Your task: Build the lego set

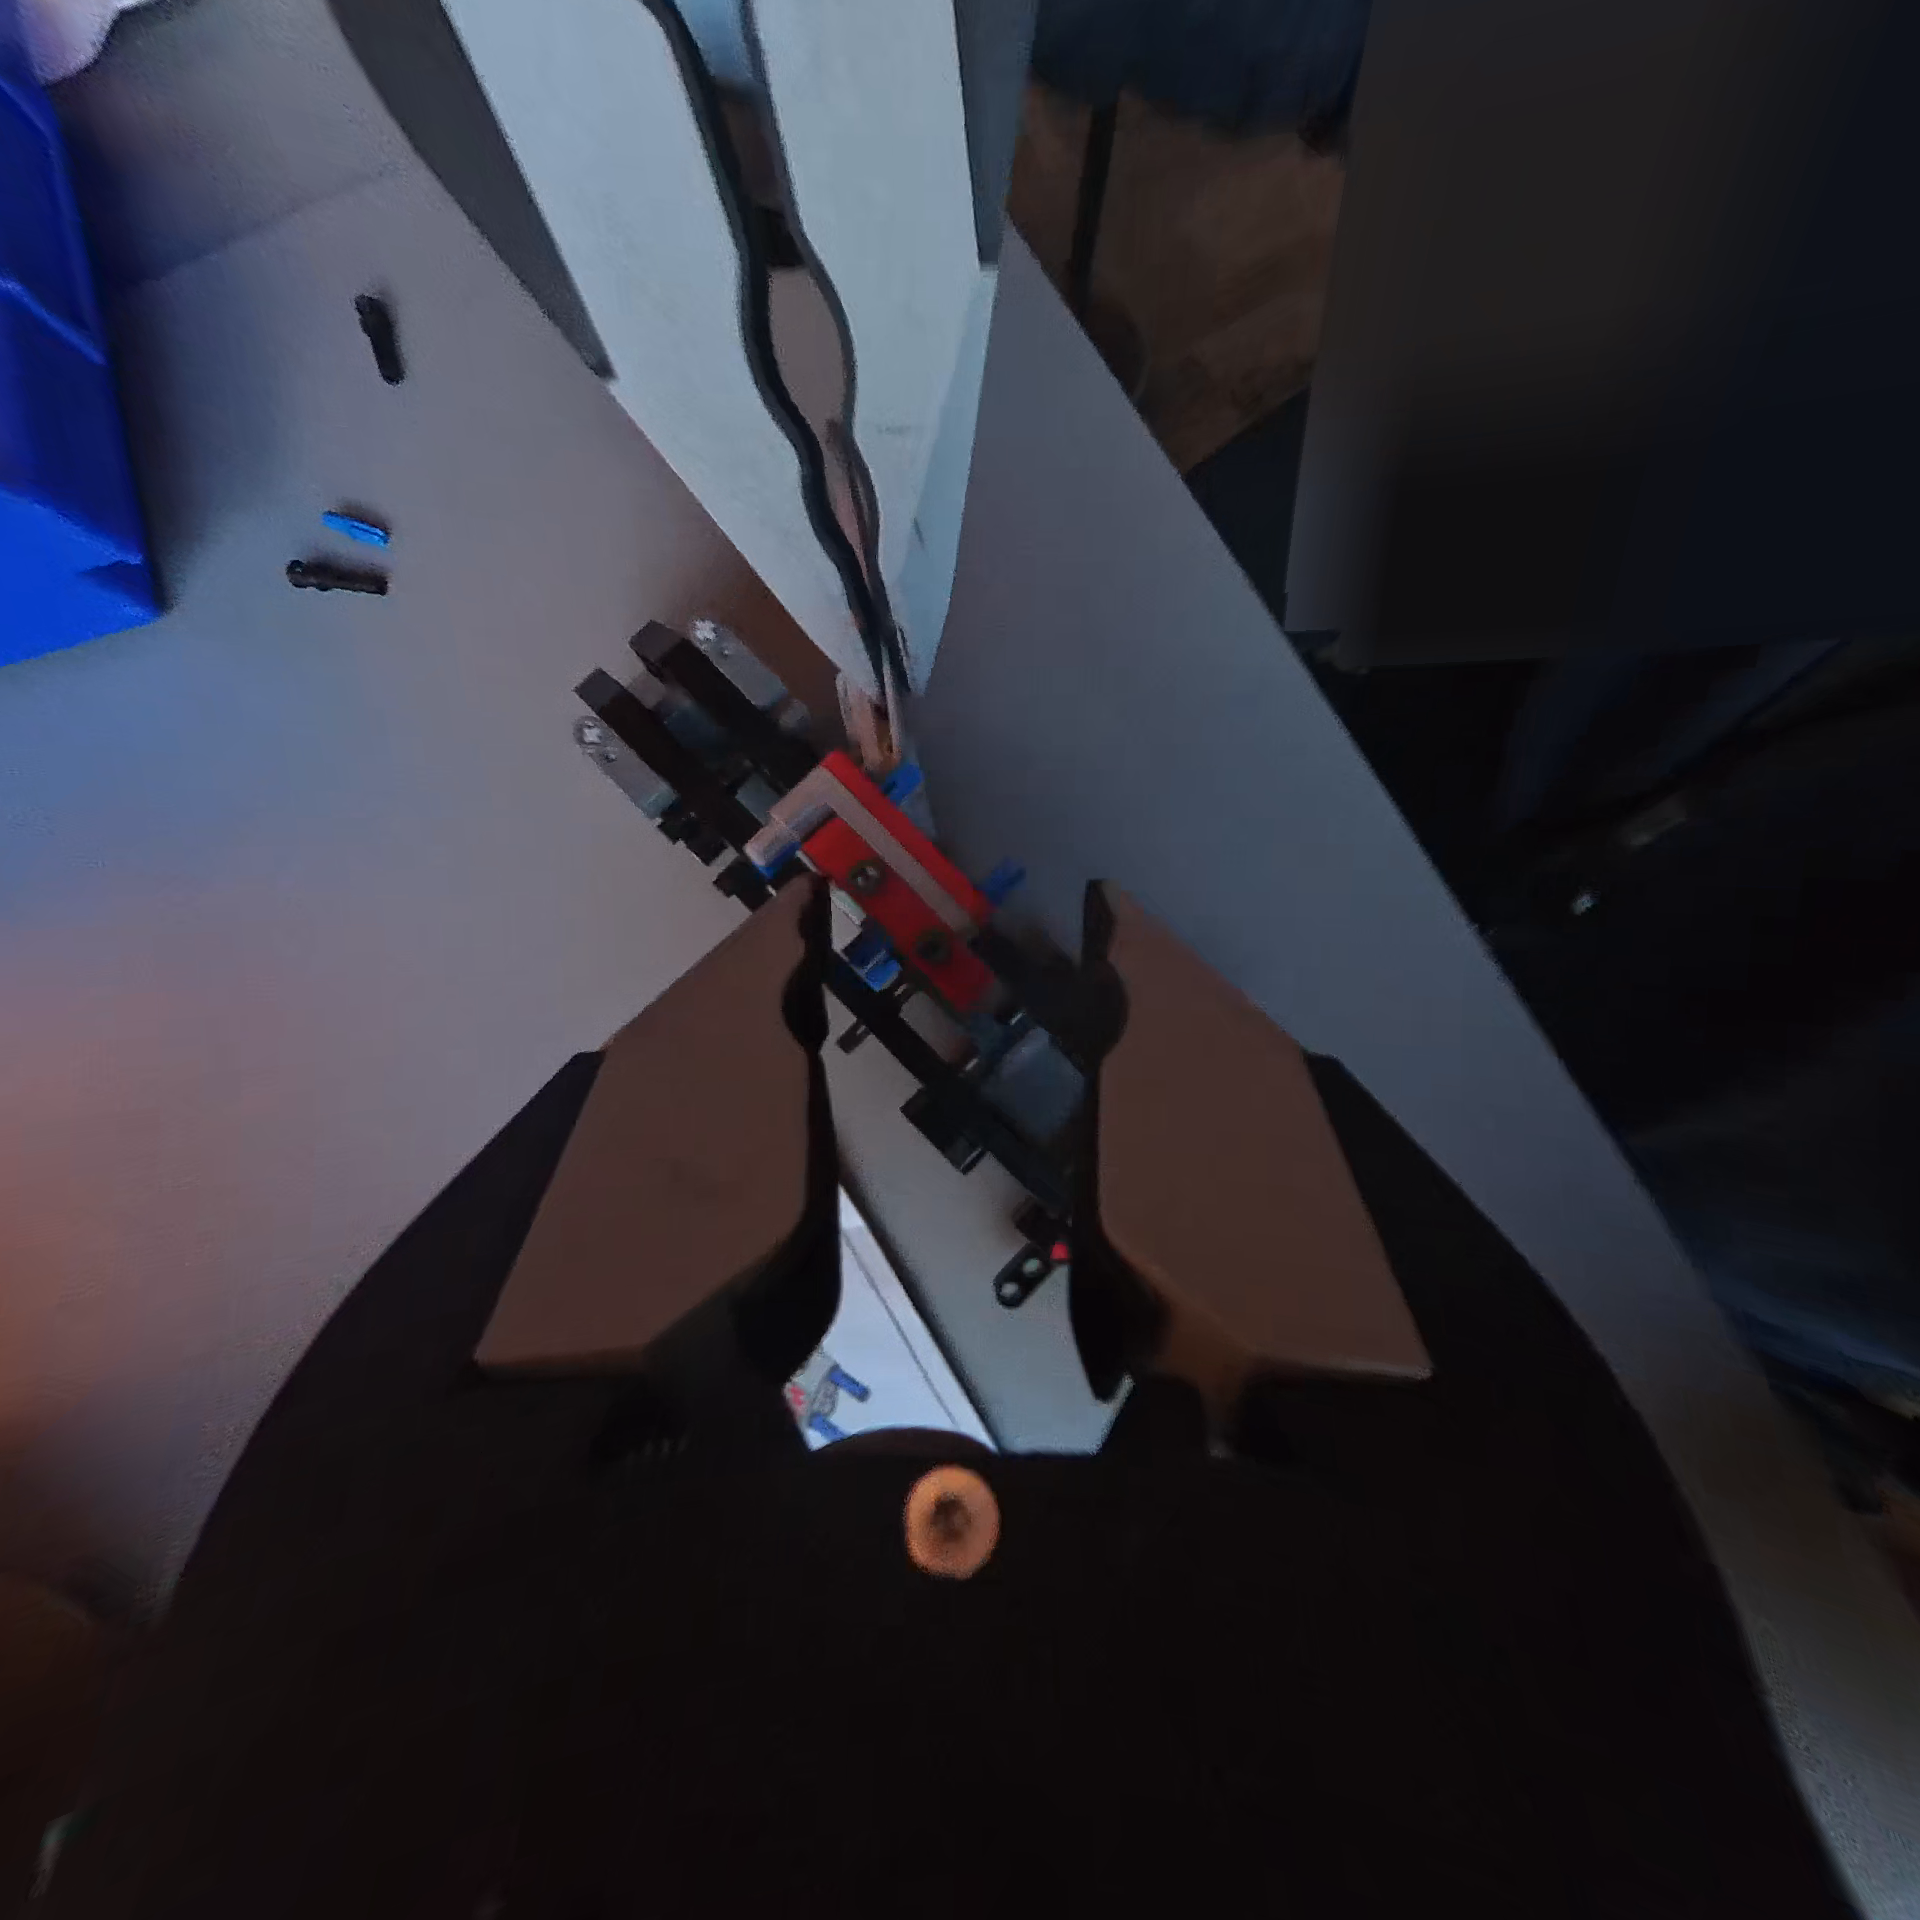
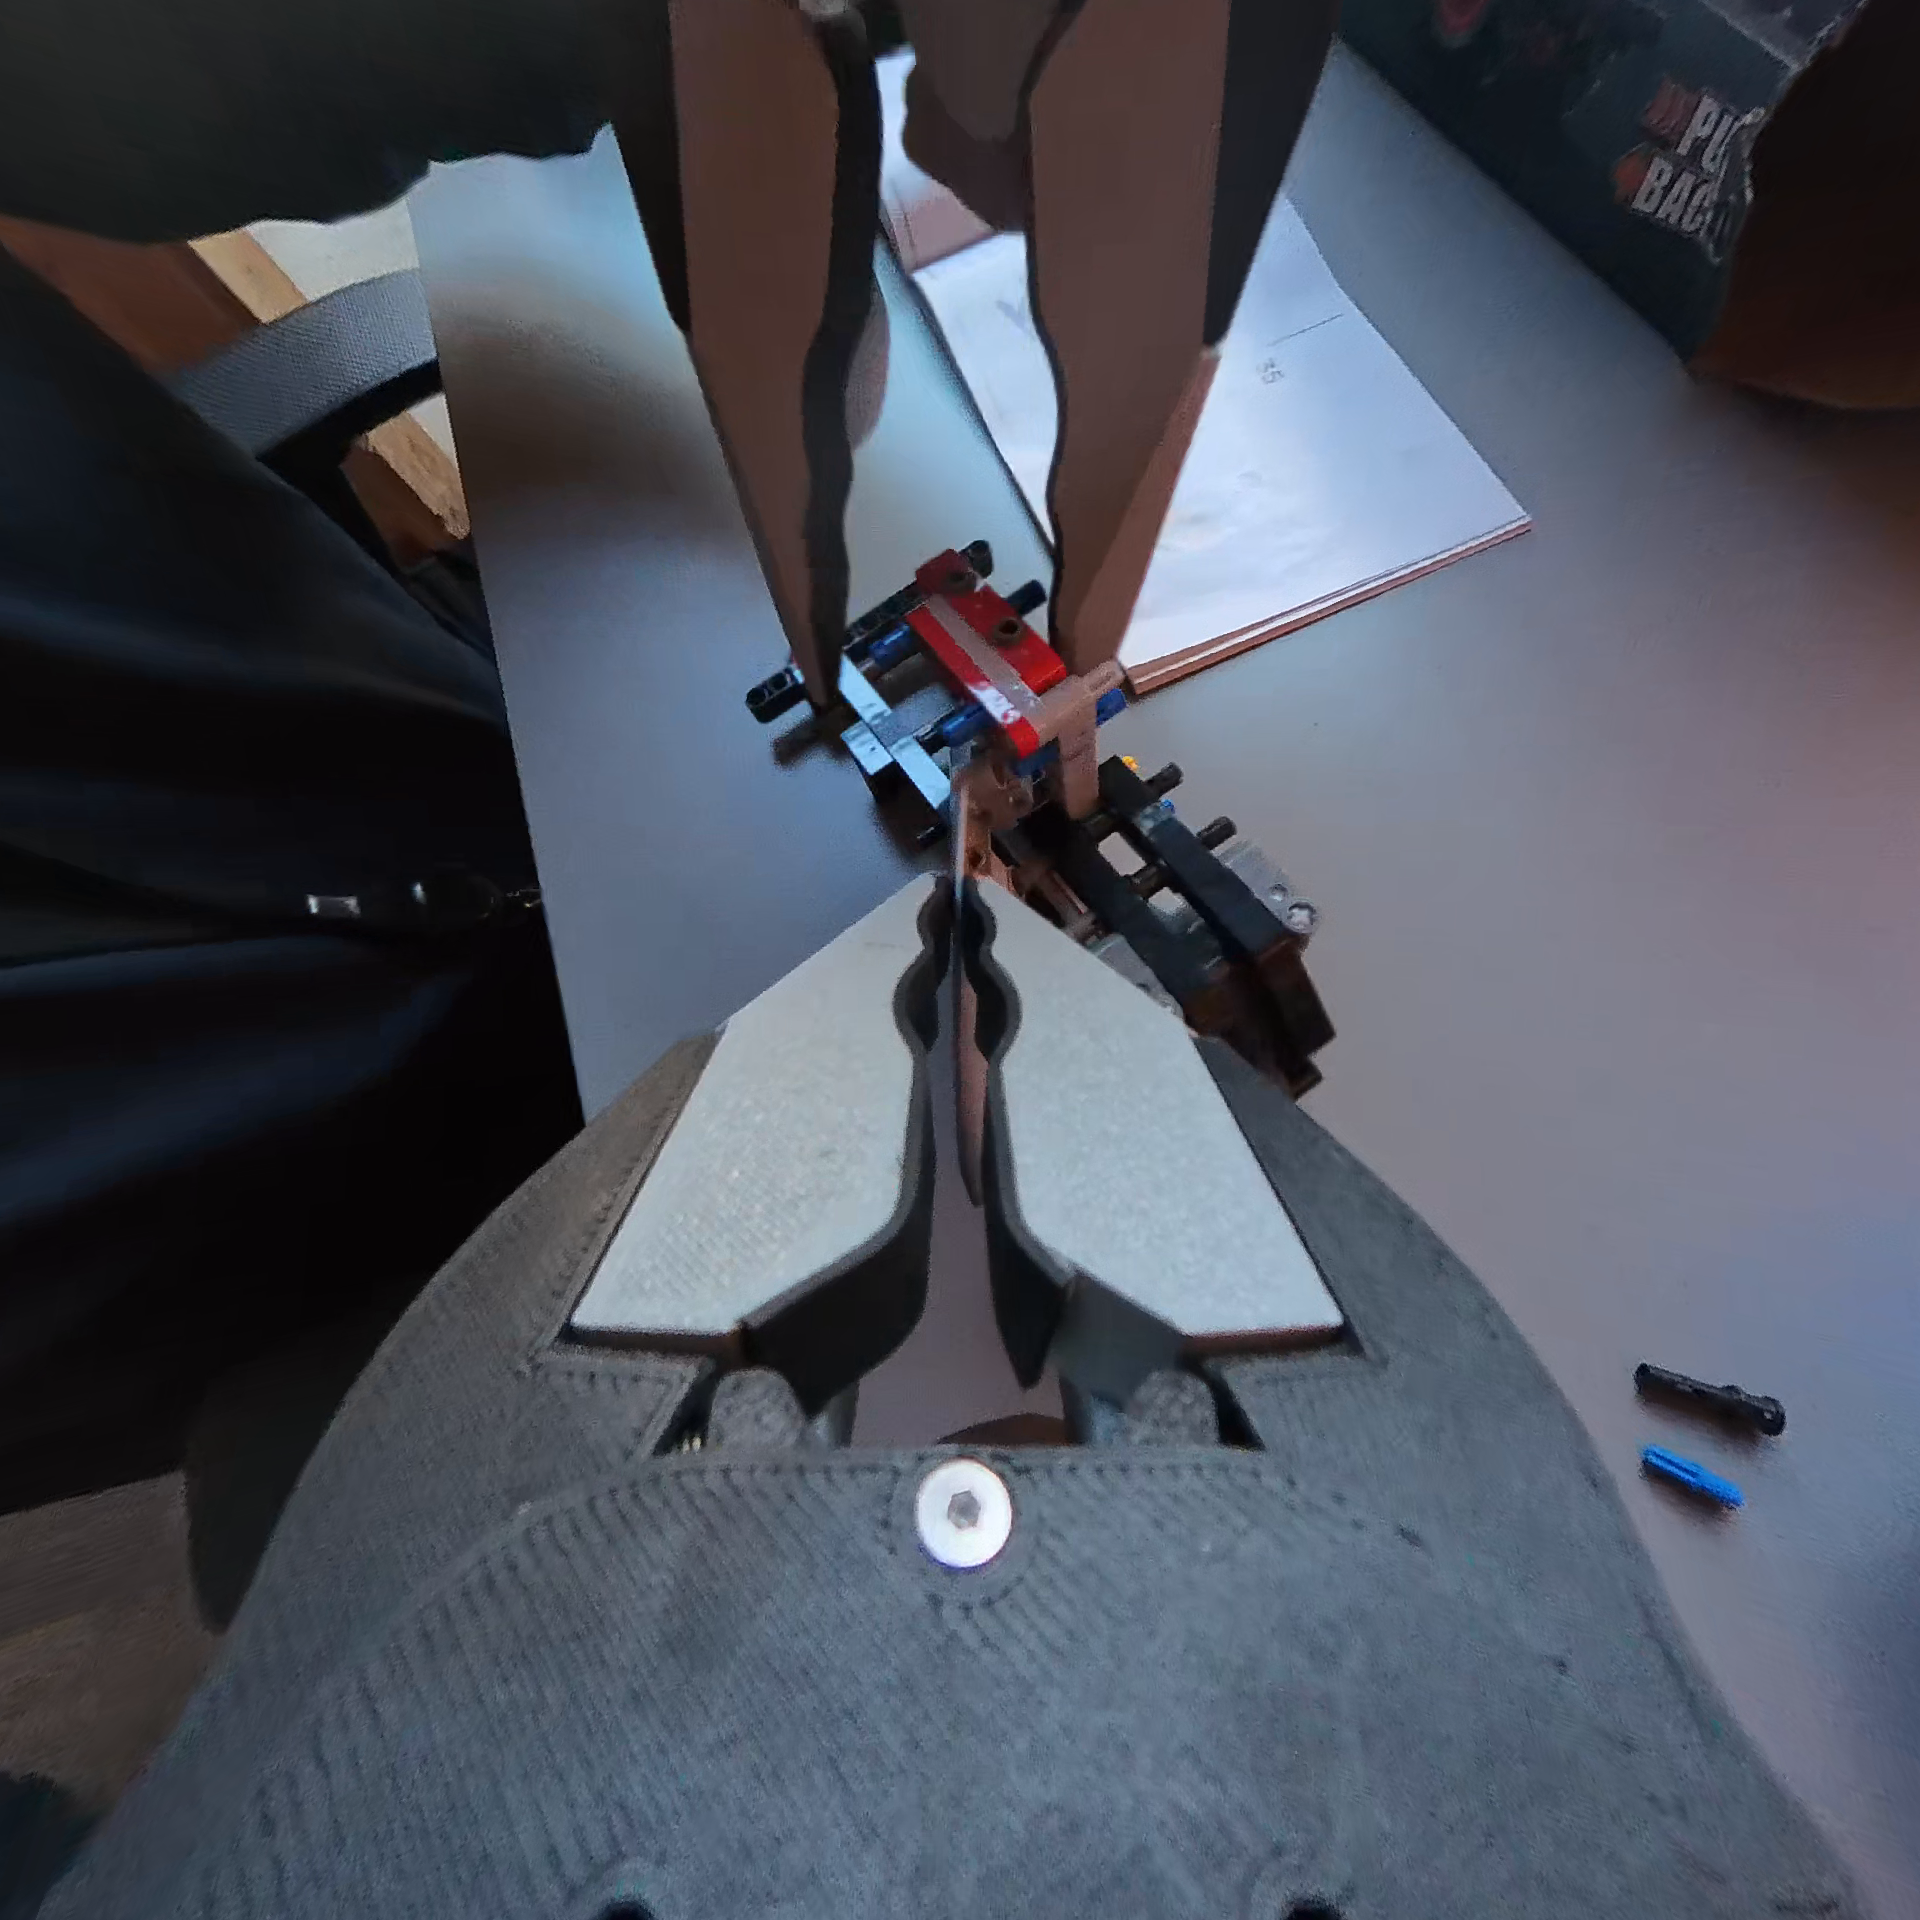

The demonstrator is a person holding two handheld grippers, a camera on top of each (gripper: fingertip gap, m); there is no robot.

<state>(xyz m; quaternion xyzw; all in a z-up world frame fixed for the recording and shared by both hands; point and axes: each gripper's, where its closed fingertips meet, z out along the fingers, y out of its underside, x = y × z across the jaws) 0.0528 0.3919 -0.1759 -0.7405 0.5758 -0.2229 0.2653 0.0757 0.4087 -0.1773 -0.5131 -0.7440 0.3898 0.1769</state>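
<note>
The partly built lego model lies on the grey table: black beams, a red block, blue pins. It also shows in the right wrist view. My left gripper straddles its red end, one finger on each side, gripping it; it comes down from above in the right wrist view. My right gripper is shut on a thin pale piece held edge-on against the model's middle. In the left wrist view the right gripper comes in from the far side.
A black pin and a blue pin lie loose on the table, with another black pin farther off. A blue bin, an open instruction booklet and a dark box ring the model. A person's dark clothing is at the table edge. The grippers are tip to tip, or close to it.
</note>
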